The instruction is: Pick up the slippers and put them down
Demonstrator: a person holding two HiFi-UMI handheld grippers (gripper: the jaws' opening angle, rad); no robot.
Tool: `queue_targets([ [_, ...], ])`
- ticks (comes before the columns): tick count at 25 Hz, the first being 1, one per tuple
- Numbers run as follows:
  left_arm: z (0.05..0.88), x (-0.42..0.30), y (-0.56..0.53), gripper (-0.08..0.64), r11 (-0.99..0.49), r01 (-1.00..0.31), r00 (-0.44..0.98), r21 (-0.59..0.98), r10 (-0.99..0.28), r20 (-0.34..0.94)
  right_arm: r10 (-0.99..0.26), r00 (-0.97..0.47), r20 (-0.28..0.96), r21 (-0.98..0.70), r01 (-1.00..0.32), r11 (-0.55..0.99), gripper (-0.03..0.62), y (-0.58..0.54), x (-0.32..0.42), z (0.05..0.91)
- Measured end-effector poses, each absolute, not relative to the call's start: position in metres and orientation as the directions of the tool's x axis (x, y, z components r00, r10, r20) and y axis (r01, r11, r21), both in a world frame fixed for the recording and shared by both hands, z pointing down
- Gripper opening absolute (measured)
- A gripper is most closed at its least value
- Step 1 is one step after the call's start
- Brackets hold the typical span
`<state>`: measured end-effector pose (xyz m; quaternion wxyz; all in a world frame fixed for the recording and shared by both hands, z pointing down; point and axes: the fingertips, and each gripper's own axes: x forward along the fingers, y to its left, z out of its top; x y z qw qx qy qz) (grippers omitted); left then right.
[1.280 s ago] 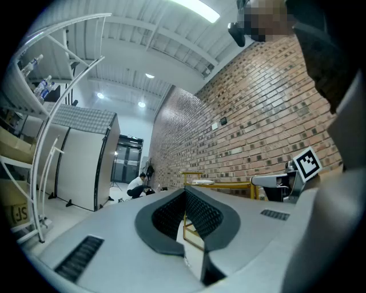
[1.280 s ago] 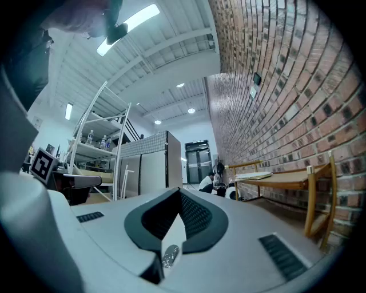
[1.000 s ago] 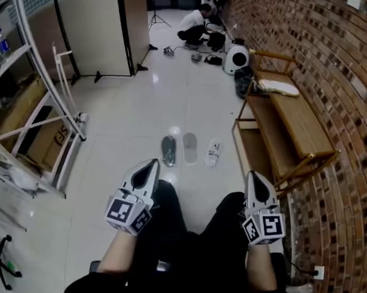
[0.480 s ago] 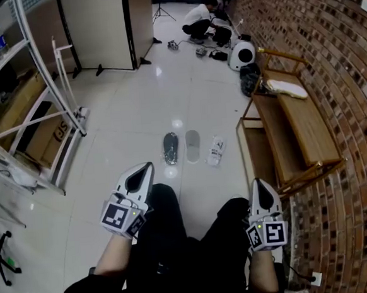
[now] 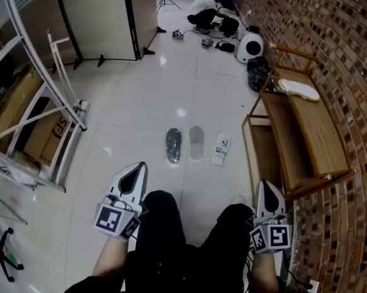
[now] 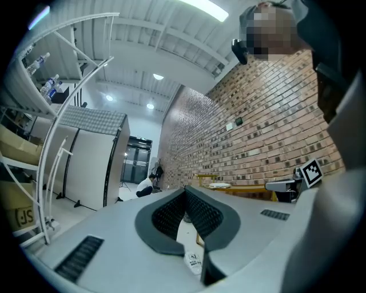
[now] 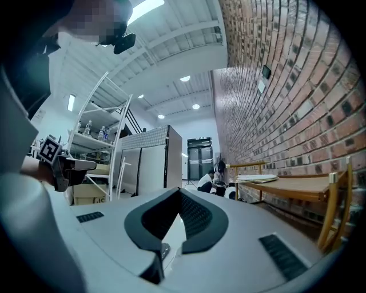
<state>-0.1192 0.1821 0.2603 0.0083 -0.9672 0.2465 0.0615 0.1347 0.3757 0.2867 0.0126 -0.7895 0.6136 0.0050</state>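
Two slippers lie side by side on the white floor tiles ahead of my knees: a dark one [image 5: 173, 145] and a grey one [image 5: 196, 142]. A flat white printed slipper or packet [image 5: 221, 149] rests just to their right, and it shows again below the jaws in the left gripper view [image 6: 194, 261]. My left gripper [image 5: 139, 167] hovers over my left knee, shut and empty, well short of the slippers. My right gripper [image 5: 267, 185] is over my right knee, also shut and empty. Both point towards the slippers, with their tips closed in the gripper views [image 6: 185, 189] [image 7: 179, 190].
A wooden bench [image 5: 309, 133] stands along the brick wall on the right, with a white object [image 5: 298, 88] on it. A metal shelf rack [image 5: 23, 117] with boxes stands on the left. At the far end a person [image 5: 207, 7] crouches beside a white round device [image 5: 250, 46].
Both grippers have sunk a little and drawn back towards my knees. The head view has shifted slightly. The slippers have kept their place on the floor.
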Motion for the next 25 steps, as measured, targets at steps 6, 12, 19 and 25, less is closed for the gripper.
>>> queue_targets([
  [6,0.271,-0.092,0.144,0.0,-0.874,-0.486,0.87,-0.007,-0.483,-0.102,-0.973,0.23,0.004,-0.024,-0.973,-0.23,0.009,0.327,0.157,0.305],
  [12,0.277,-0.044,0.091,0.0,-0.882,-0.47,0.88,-0.042,-0.465,-0.094,-0.976,0.216,0.004,-0.003,-0.976,-0.216,0.009,0.255,0.182,0.313],
  [19,0.259,0.018,0.049,0.0,-0.898,-0.438,0.895,-0.047,-0.431,-0.114,-0.98,0.198,-0.028,0.037,-0.979,-0.199,0.009,0.195,0.204,0.285],
  [25,0.24,0.049,0.03,0.0,-0.907,-0.416,0.905,-0.06,-0.407,-0.125,-0.974,0.217,-0.059,0.062,-0.973,-0.221,0.009,0.173,0.225,0.257],
])
